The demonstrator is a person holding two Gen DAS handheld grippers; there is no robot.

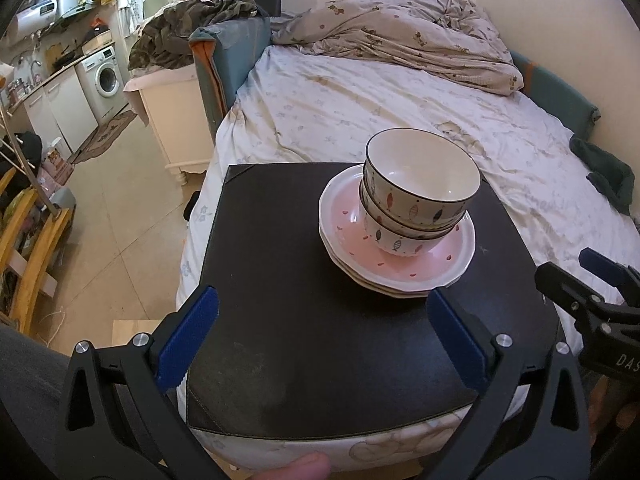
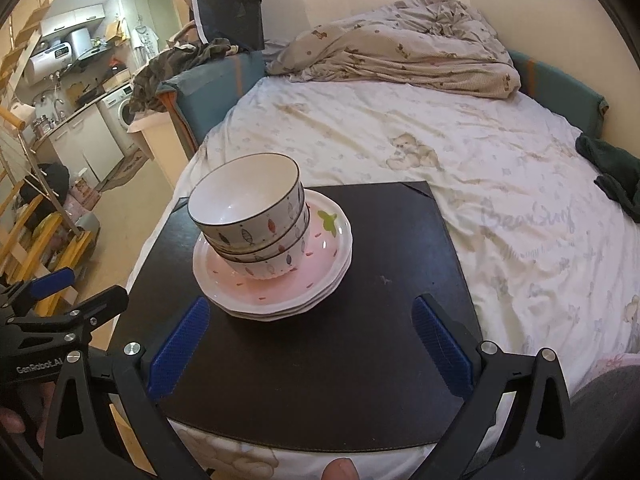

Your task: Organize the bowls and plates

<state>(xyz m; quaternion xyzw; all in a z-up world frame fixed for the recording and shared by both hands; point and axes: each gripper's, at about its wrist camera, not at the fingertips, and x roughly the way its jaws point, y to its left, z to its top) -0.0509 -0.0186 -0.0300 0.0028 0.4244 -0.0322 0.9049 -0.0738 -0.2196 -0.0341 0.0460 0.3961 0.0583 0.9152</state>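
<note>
The stacked bowls [image 1: 416,200] sit nested on the pink plates [image 1: 400,268], on the black mat [image 1: 300,340] laid over the bed. Both claws, left claw [image 1: 318,344] and right claw [image 2: 308,350], are spread wide and empty, short of the plates; the right seems slightly nearer.
</note>
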